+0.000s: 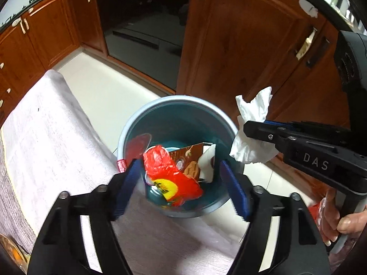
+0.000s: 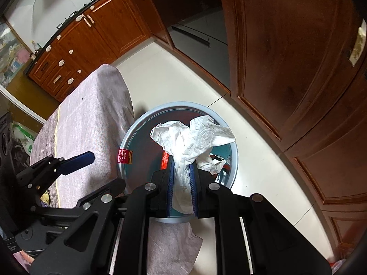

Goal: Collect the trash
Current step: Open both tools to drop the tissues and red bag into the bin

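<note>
A teal bin with a pale blue rim [image 1: 174, 98] stands on the floor beside a cloth-covered table. My left gripper [image 1: 179, 163] hangs open right above it. A red and yellow wrapper [image 1: 169, 171] lies loose between and below the blue pads, which do not touch it. A brown carton [image 1: 190, 158] and white scraps sit deeper in the bin. My right gripper [image 2: 182, 162] is shut on a crumpled white tissue [image 2: 195, 137] over the bin rim [image 2: 183, 104]. In the left wrist view the tissue [image 1: 252, 142] hangs at the bin's right edge.
The table's grey-pink cloth [image 1: 45, 126] runs along the bin's left side. Wooden cabinet doors [image 1: 240, 45] and a dark oven front [image 1: 142, 27] stand behind. The floor is pale tile [image 2: 252, 160]. A person's hand [image 1: 337, 217] grips the right tool. A red label [image 2: 125, 157] sits on the rim.
</note>
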